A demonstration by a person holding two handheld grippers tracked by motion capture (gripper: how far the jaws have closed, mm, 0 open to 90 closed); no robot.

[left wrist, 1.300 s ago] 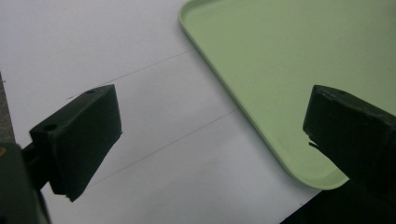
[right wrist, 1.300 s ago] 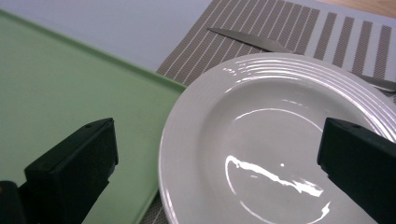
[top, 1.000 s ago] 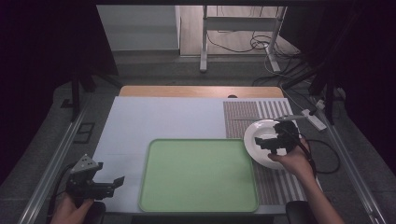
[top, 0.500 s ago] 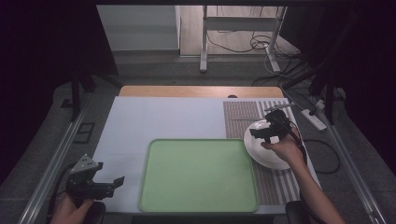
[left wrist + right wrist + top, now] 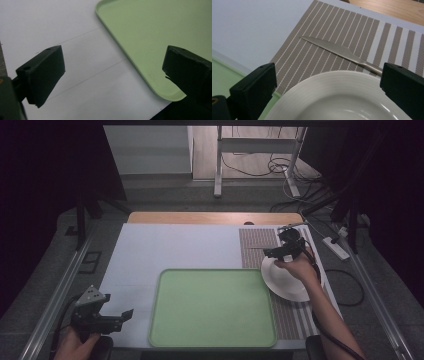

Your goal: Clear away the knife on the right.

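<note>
Fingers [image 5: 252,92] of right gripper [image 5: 287,245] spread wide, empty, poised over far rim of white plate [image 5: 285,281]. Plate on striped mat [image 5: 260,242], butter knife [image 5: 342,52] lying just beyond it. Left gripper [image 5: 100,315] near front left corner of worktop [image 5: 175,247], fingers [image 5: 43,75] wide apart, holding nothing, beside green tray [image 5: 212,307].

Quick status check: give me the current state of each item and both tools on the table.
Green tray: empty, flat on the white table surface.
White plate: empty, upright on the striped placemat.
Knife: lying flat on the placemat beyond the plate, untouched.
Left tool: open, holding nothing, near the tray's corner.
Right tool: open, empty, above the plate's far rim.
</note>
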